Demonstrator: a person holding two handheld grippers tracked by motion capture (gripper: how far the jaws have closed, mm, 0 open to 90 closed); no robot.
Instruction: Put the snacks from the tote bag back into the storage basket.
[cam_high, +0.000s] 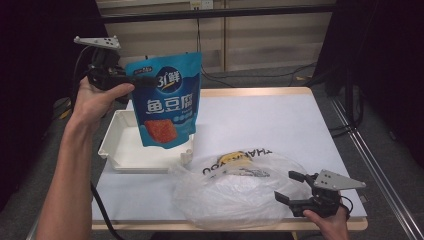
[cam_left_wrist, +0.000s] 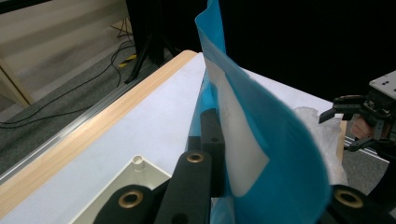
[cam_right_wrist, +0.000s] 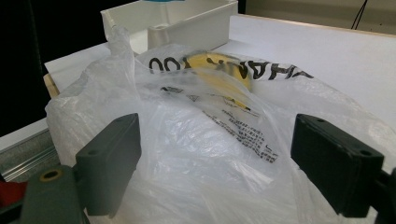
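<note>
Holding the blue pouch (cam_high: 165, 102) by its top corner, the left gripper (cam_high: 142, 80) keeps its jaws clamped on it, high above the white tray (cam_high: 120, 150) at the far left. The right gripper (cam_high: 289, 186) waits near right, jaws apart, just beside the plastic bag (cam_high: 235, 192).

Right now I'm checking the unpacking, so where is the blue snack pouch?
In the high view the blue snack pouch hangs at left, pinched at its top edge by the left gripper, above the white tray.

table (cam_high: 280, 120): white top, wood edge; on it: white tray (cam_high: 117, 150); plastic bag (cam_high: 235, 192)
</note>
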